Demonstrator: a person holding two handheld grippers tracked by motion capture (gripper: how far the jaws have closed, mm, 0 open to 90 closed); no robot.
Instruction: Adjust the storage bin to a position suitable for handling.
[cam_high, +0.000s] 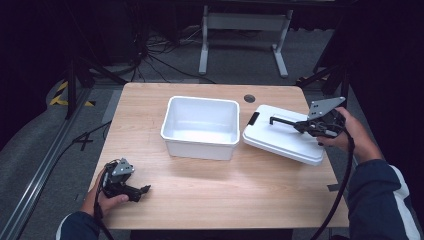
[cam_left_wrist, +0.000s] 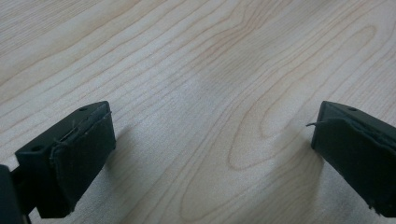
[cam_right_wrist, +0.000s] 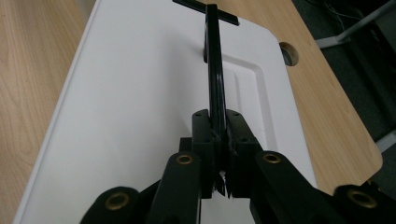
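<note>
- Currently right gripper (cam_right_wrist: 219, 140) clamped on lid handle (cam_right_wrist: 215, 70), white lid (cam_high: 282, 137) near desk's right edge.
- Left gripper (cam_high: 142, 190) jaws wide, near front-left corner.
- White bin (cam_high: 200, 127) mid-desk.

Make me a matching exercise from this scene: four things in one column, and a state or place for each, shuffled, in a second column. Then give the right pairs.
Things:
1. white bin
2. white lid
3. left gripper
4. right gripper

States or places:
A. jaws spread wide over bare wooden table
B. lies flat on the table, to the right of the bin
C. stands open and empty at the table's middle
D. clamped on the lid's raised black handle

Pairs: 1-C, 2-B, 3-A, 4-D
</note>
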